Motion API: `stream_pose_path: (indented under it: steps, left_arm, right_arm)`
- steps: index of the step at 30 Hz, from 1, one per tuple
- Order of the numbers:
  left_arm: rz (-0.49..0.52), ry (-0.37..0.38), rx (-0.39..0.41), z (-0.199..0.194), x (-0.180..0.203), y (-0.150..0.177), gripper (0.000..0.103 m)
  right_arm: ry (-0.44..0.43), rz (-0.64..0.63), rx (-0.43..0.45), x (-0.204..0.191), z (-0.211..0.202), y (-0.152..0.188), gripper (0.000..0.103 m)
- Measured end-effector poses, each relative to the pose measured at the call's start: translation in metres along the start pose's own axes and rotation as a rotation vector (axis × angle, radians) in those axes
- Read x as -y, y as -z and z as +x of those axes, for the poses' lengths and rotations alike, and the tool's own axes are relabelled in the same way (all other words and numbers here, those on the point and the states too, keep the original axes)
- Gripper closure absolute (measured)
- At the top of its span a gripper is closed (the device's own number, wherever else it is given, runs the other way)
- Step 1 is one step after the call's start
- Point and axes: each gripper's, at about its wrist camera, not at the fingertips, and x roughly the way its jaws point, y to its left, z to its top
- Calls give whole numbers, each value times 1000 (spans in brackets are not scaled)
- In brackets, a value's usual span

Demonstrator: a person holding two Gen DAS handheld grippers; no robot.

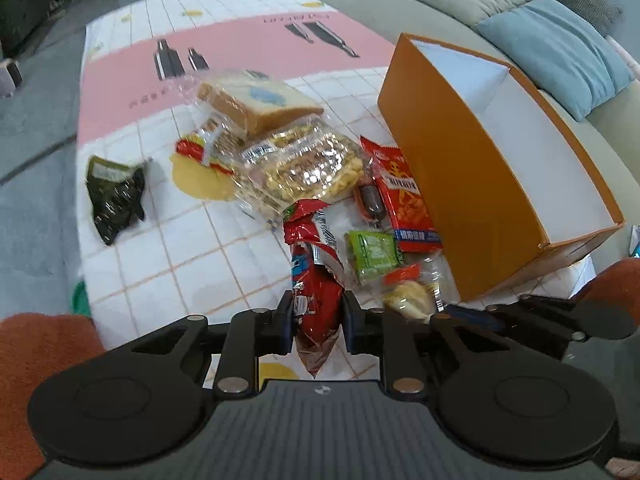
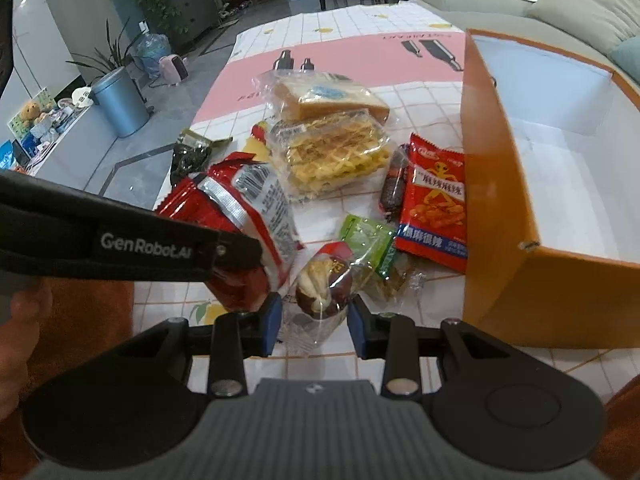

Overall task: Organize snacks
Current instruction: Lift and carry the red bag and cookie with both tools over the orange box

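My left gripper (image 1: 316, 320) is shut on a red snack bag (image 1: 314, 280) and holds it above the table; the bag also shows in the right wrist view (image 2: 240, 220). My right gripper (image 2: 314, 320) is open around a clear-wrapped date pastry (image 2: 324, 284), with a gap to each finger. An open orange box (image 1: 460, 184) with a white inside lies to the right; it also shows in the right wrist view (image 2: 500, 200). A pile of snacks lies in the middle: wrapped toast (image 1: 256, 104), waffle packs (image 1: 304, 168), an orange-red chip bag (image 2: 436, 204), a green packet (image 2: 368, 236), a sausage (image 2: 394, 184).
A dark green packet (image 1: 114, 192) lies alone at the table's left edge. The tablecloth (image 1: 168, 240) is white-checked with a pink band. A sofa with cushions (image 1: 560, 52) stands right behind the box. A metal bin (image 2: 120, 100) and plants stand on the floor, left.
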Motion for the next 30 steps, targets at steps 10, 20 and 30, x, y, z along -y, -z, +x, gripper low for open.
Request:
stream_pose_path:
  steps: [10,20,30]
  left_arm:
    - [29,24,64,-55,15,-29,78]
    - [58,73,76,-73,71,-87,78]
    - [111,186,-13,-33,139,-121,78]
  right_arm:
    - [52,-56,143,-5,-57,-24,69]
    - [187,-87,150,45,-109,-77,69]
    - [306,-51,23,119,-105,-92,69]
